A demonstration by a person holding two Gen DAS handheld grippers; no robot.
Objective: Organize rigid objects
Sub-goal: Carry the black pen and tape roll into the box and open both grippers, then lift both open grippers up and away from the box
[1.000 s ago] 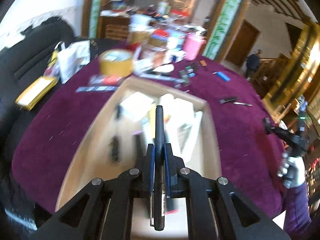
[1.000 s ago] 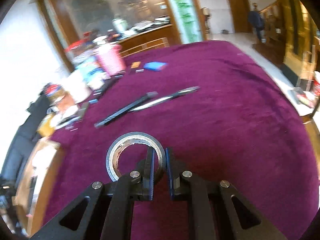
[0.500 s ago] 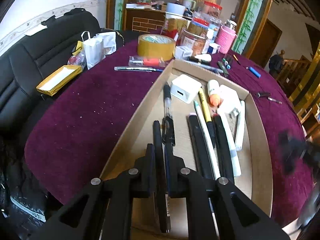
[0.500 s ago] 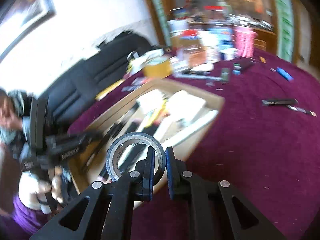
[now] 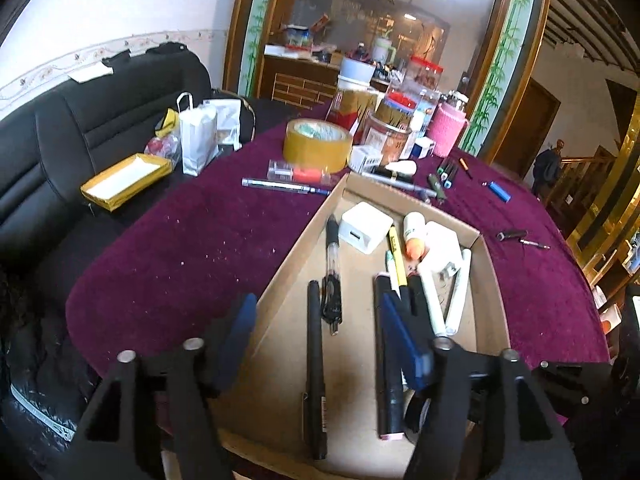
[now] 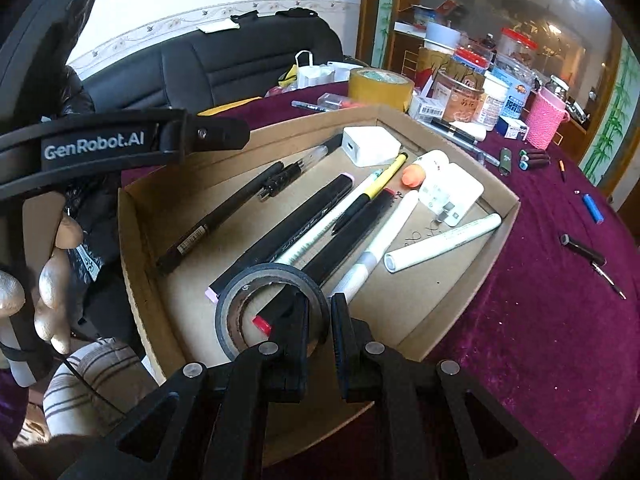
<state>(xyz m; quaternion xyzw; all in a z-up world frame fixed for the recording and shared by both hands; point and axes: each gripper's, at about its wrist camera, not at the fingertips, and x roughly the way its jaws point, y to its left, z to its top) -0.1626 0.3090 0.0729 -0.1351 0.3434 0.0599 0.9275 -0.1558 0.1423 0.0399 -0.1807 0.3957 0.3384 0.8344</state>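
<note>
Over the cardboard box (image 5: 490, 280), left wrist view: left gripper (image 5: 320, 334) spread, jaws just opened, black pen (image 5: 315, 364) lying loose between them on the box floor. Right wrist view: right gripper (image 6: 320, 324) pinching black tape roll (image 6: 240, 284) by its wall, above box (image 6: 460, 312) near corner.

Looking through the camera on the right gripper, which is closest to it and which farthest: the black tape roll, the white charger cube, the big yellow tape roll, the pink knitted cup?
From the right gripper:
1. Black tape roll, clamped in the gripper, over the cardboard tray's near end.
2. White charger cube, at the tray's far end.
3. Yellow tape roll, on the purple cloth just beyond the tray.
4. Pink knitted cup, far right among the jars.
</note>
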